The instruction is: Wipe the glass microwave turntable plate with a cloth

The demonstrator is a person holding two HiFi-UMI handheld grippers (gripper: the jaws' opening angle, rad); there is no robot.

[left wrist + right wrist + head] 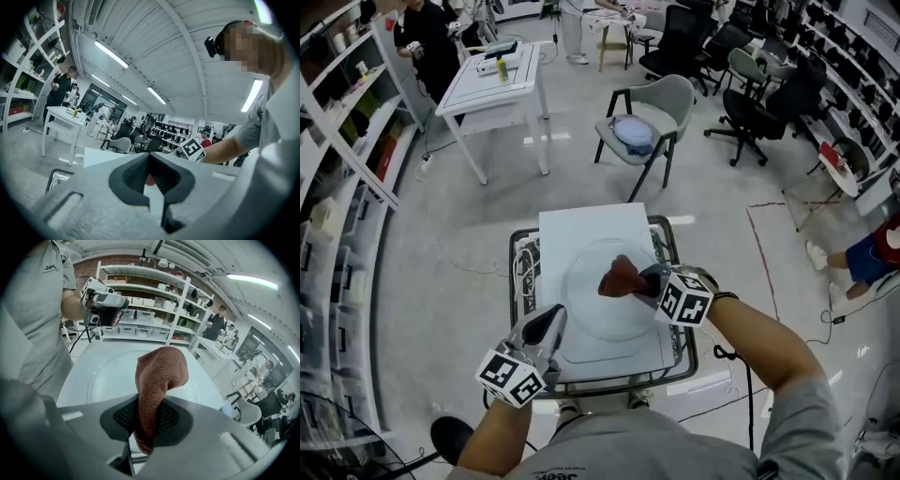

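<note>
Right gripper (645,281) is clamping tight on the cloth (158,380), with a rust-red bunch sticking out past the jaws. The cloth is sitting over the plate (104,376), roughly mid-disc in the head view. I cannot tell whether it is pressing on the glass or hanging just above it.

Left gripper (551,319) is closed on nothing, jaw tips meeting. It is hovering by the plate's near-left rim, and contact with the rim is unclear.

The plate is lying flat on the white surface (581,234), and that is resting on a wire cart (516,281).

Progress, judging from this:
- **Done:** the cloth is in hand and brought to the plate.
- **Now:** the wiping step is looking like it is starting or under way.
- **How much is wiped:** the glass is showing no smears, streaks or wet patches in either view, so there is no telling.
- **Probably left:** passing the cloth across the whole disc and out to the rim. The left gripper is sitting where it could steady the plate, but it is not gripping it now.
</note>
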